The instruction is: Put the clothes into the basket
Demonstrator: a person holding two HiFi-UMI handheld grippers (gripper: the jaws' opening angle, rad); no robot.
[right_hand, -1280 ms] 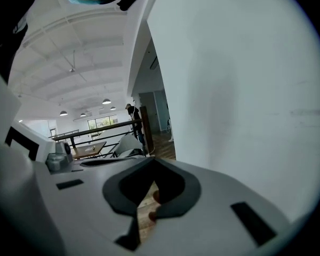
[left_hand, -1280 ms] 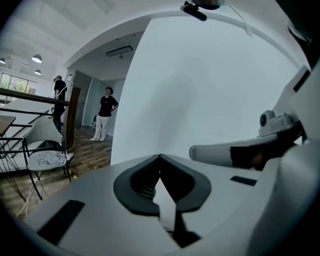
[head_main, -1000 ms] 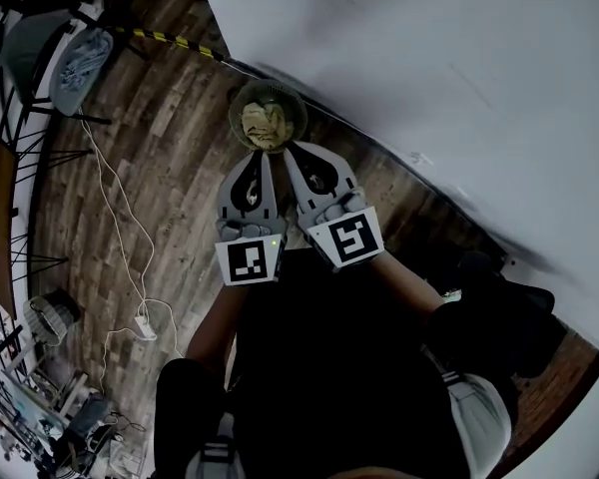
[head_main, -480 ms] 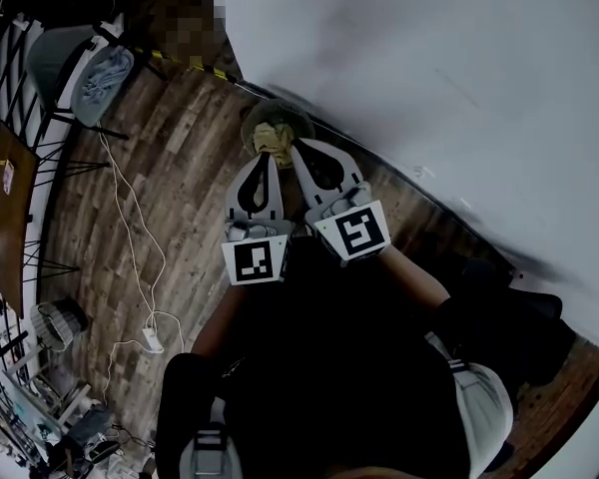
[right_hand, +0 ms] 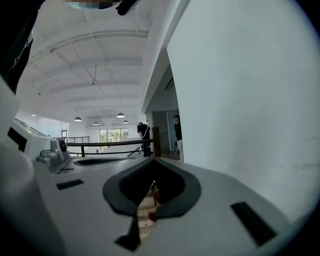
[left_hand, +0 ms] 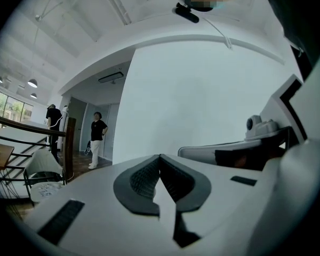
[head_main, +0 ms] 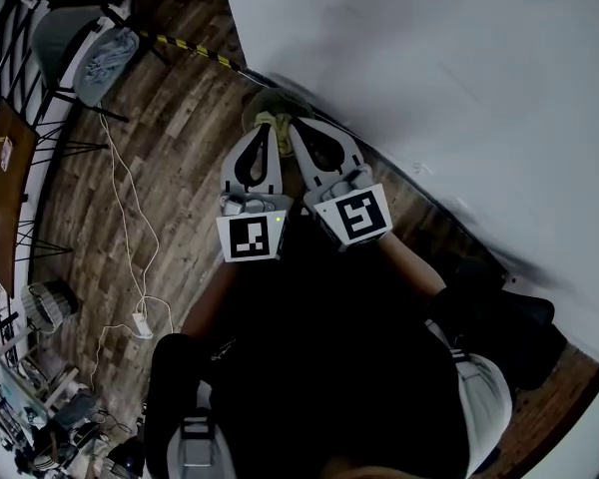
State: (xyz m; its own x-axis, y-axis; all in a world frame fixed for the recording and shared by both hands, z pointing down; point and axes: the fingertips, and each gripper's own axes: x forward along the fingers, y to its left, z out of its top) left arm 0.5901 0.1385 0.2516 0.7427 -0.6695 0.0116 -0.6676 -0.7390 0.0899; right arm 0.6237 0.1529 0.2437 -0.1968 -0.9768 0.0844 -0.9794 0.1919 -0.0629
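Left tool: jaws pressing together, gripping nothing.
Right tool: jaws meeting at the tips, carrying nothing.
Both are lying side by side.
Clothes: yellowish, sitting in the basket on the wooden floor, partly hiding behind both tool tips.

You have raised both grippers together over the last second. The left gripper and the right gripper now sit higher in the head view and look larger. A second ago their tips stood just below the basket. Now they overlap it, hiding most of its rim and much of the clothes inside.
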